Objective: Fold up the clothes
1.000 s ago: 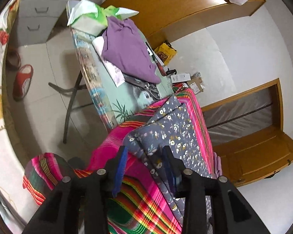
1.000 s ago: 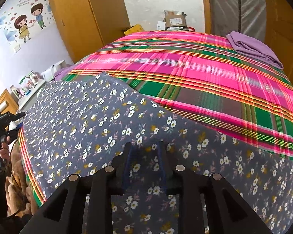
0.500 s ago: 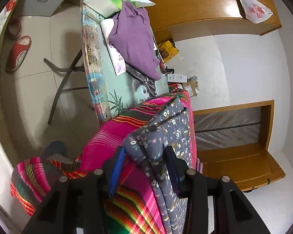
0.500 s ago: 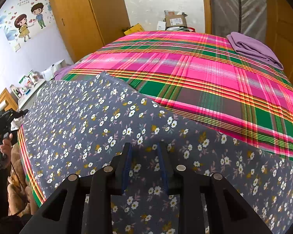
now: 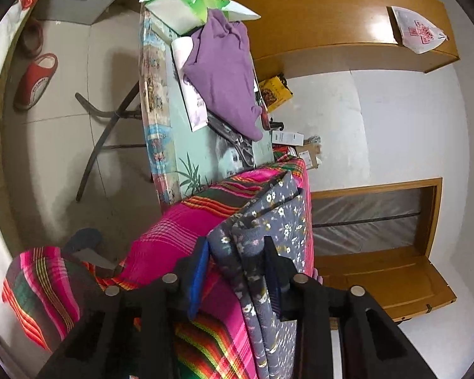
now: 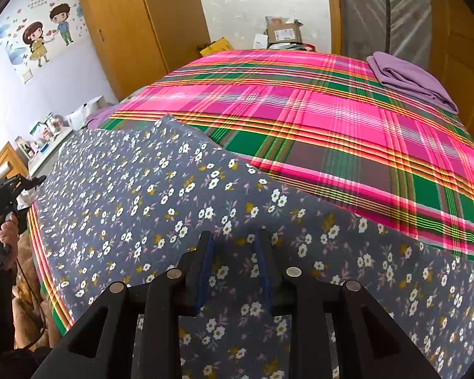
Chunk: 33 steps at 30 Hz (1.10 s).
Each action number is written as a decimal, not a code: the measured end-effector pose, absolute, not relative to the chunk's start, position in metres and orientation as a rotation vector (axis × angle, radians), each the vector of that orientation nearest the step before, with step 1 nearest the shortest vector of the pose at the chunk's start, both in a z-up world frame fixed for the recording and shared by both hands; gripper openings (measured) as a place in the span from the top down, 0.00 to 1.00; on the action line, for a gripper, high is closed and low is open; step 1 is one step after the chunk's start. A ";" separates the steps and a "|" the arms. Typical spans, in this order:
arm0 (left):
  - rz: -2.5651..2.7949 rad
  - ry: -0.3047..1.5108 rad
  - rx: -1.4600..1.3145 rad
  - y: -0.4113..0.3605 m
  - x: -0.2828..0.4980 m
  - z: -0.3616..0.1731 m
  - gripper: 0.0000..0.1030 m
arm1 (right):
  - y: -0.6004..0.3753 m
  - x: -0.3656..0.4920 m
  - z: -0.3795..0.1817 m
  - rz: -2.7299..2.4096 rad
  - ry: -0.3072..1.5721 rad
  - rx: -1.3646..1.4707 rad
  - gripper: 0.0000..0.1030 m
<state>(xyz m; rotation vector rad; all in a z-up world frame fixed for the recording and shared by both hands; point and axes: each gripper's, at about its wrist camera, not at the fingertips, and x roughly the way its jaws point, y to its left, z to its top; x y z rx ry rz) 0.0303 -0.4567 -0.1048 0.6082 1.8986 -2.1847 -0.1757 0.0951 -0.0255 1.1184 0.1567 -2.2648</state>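
Currently we close the left gripper (image 5: 233, 268) around the floral garment's (image 6: 161, 189) soft, limp corner; the right gripper (image 6: 235, 265) pinches its near edge.

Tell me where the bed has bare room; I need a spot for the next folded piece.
Free: the plaid bedspread between the floral cloth and the folded purple garment, up to the far edge by the boxes. Crowded: the near side under the floral cloth, and the side table heaped with a purple top.
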 end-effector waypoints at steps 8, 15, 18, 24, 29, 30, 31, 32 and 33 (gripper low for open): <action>-2.246 1.786 0.581 -0.456 0.030 -0.087 0.81 | 0.096 -0.176 -0.025 -2.264 0.155 1.119 0.72; -2.284 1.731 0.572 -0.455 0.026 -0.075 0.83 | 0.096 -0.176 -0.026 -2.265 0.150 1.116 0.72; -2.300 1.716 0.562 -0.454 0.026 -0.070 0.83 | 0.097 -0.176 -0.026 -2.263 0.146 1.116 0.72; -2.360 1.643 0.546 -0.448 0.025 -0.050 0.85 | 0.097 -0.176 -0.026 -2.262 0.141 1.113 0.72; -2.422 1.587 0.533 -0.441 0.020 -0.029 0.85 | 0.098 -0.175 -0.026 -2.261 0.132 1.111 0.72; -2.439 1.573 0.529 -0.439 0.019 -0.023 0.85 | 0.098 -0.176 -0.026 -2.261 0.131 1.112 0.72; -2.458 1.557 0.525 -0.437 0.017 -0.017 0.85 | 0.097 -0.176 -0.026 -2.261 0.132 1.112 0.72; -2.478 1.541 0.521 -0.434 0.015 -0.011 0.85 | 0.097 -0.176 -0.026 -2.261 0.132 1.113 0.72; -2.500 1.524 0.517 -0.431 0.013 -0.004 0.85 | 0.097 -0.176 -0.026 -2.261 0.131 1.115 0.72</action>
